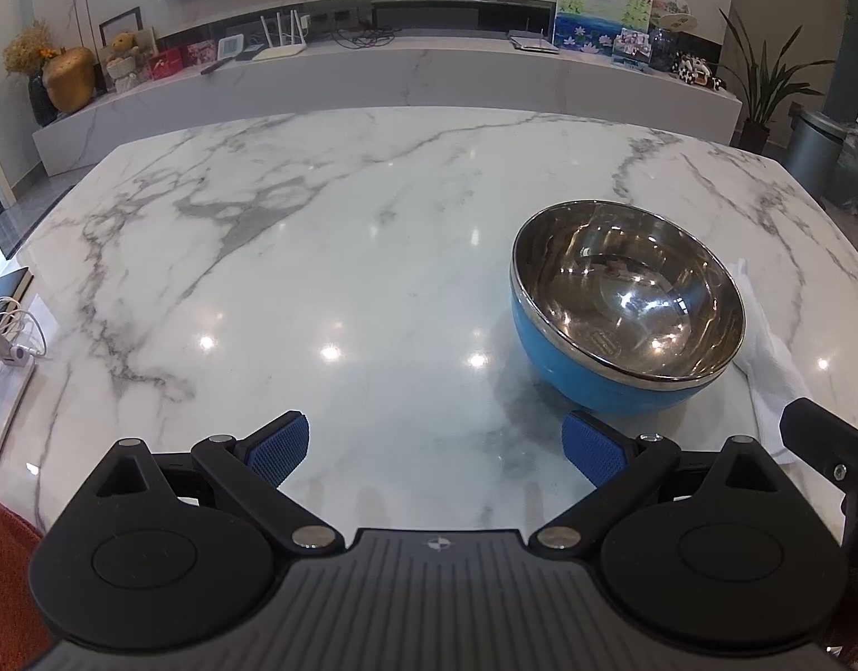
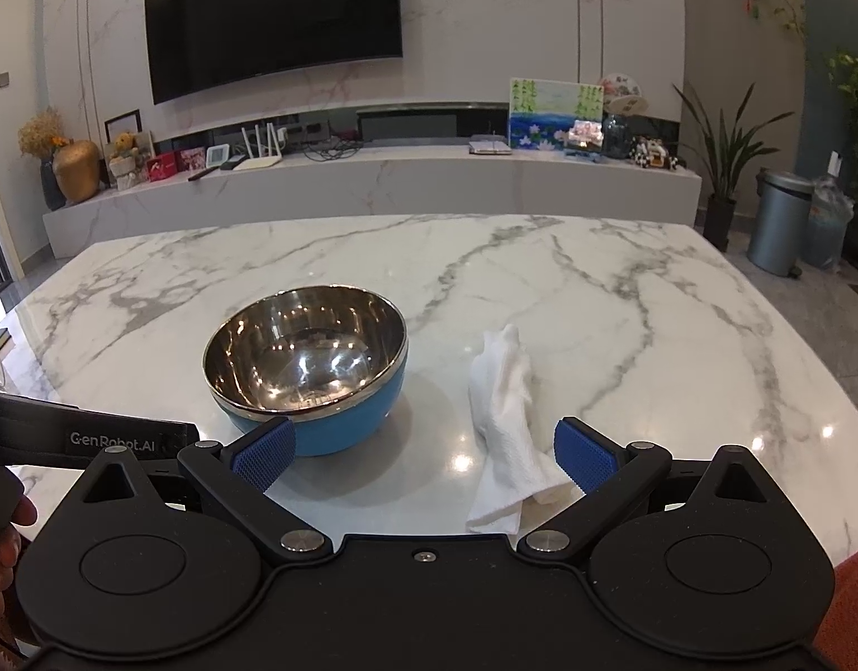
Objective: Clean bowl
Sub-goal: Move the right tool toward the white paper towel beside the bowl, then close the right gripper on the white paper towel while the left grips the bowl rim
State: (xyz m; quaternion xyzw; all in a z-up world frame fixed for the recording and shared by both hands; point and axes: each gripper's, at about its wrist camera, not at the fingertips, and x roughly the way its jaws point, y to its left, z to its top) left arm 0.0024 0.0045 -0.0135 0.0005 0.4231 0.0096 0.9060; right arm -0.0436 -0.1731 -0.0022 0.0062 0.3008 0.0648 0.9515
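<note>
Both sets of fingers, left (image 1: pixel 434 450) and right (image 2: pixel 426 456), gape wide, holding nothing. The bowl (image 2: pixel 306 369) sits upright on the bench (image 2: pixel 624 324), beside a crumpled white cloth (image 2: pixel 507 419) it half hides from the left wrist view.

Both wrist views face forward — sharing bowl (image 1: pixel 624 307), table (image 2: pixel 596 291).

A black television (image 2: pixel 272 19) hangs on the marble wall (image 2: pixel 540 11) (ceiling lights glint off the table (image 2: pixel 652 307)).
</note>
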